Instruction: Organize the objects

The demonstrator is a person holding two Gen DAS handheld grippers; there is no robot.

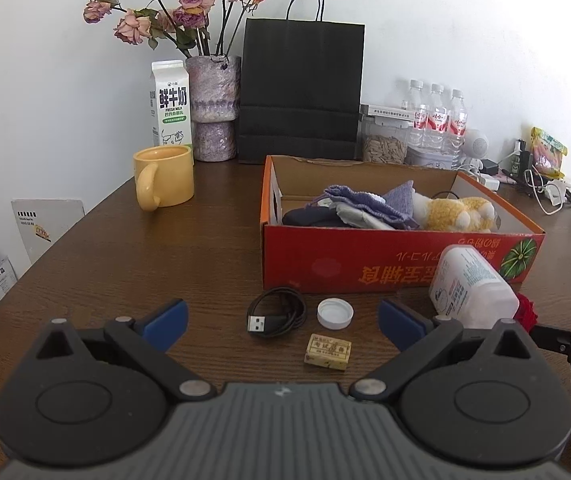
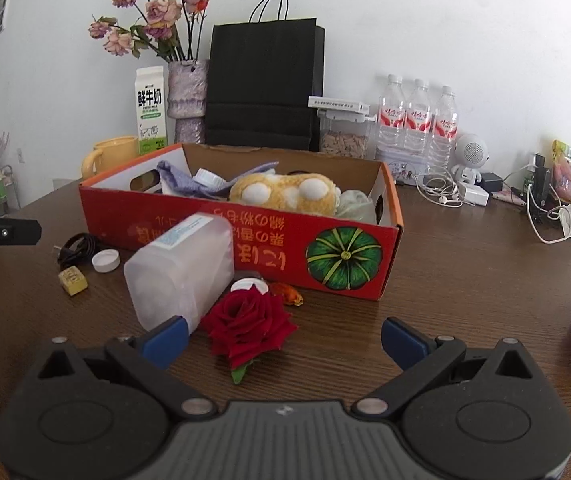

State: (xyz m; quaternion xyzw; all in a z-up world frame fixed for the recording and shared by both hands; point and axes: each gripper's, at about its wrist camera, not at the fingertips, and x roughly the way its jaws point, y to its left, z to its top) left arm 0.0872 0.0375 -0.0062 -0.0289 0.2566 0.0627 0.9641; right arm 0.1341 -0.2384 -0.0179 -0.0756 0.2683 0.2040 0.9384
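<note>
**Reds, Yellows and Faded Pinks on Dark Wood**

The tabletop (image 1: 105, 264) is dark brown with a fine wood grain. The cardboard box (image 2: 245, 240) is red outside with an orange rim, plain tan inside, and carries pale lettering and a green striped pumpkin picture (image 2: 343, 258). A deep red rose (image 2: 251, 322) has a green leaf. The plush toy (image 2: 285, 194) is golden yellow with white patches. The mug (image 1: 165, 178) is yellow. The milk carton (image 1: 171, 106) is white and green. The paper bag (image 1: 301, 88) is black. The vase (image 1: 213, 108) is mottled lilac, holding faded pink roses (image 1: 189, 0). 3 clear bottles (image 2: 417, 120) wear red-and-white labels. Each gripper's fingers (image 1: 165, 322) have blue pads.
</note>
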